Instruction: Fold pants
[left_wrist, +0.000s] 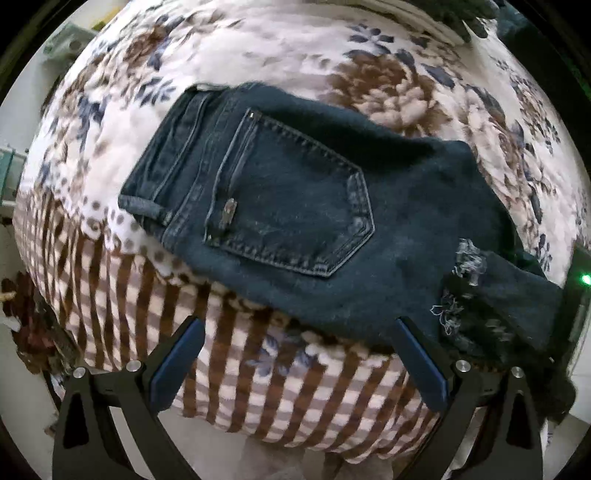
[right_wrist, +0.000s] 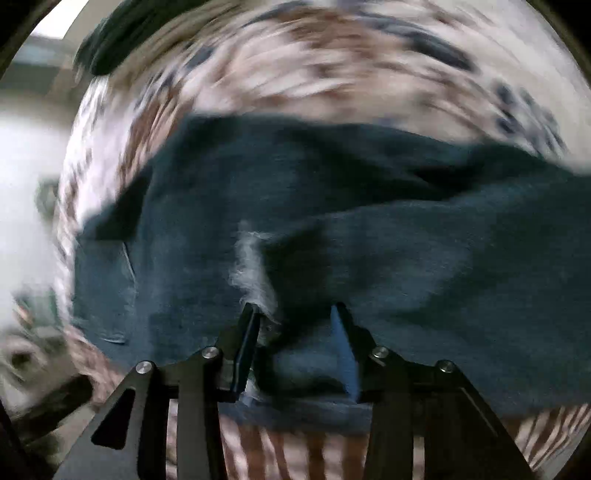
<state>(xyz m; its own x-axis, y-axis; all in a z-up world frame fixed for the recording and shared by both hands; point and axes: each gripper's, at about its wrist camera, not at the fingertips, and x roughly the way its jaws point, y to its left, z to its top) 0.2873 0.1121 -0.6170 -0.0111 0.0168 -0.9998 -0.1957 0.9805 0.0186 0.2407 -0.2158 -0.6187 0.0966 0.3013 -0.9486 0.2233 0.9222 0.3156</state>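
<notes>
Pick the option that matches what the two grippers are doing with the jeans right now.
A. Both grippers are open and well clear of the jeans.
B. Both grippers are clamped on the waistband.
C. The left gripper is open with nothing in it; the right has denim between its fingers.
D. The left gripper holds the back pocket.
C: the left gripper spreads wide over the blanket, while the jeans bunch between the right gripper fingers.

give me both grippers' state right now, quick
Left gripper: open, holding nothing, near the edge of the jeans.
Right gripper: closed on a fold of the jeans.
</notes>
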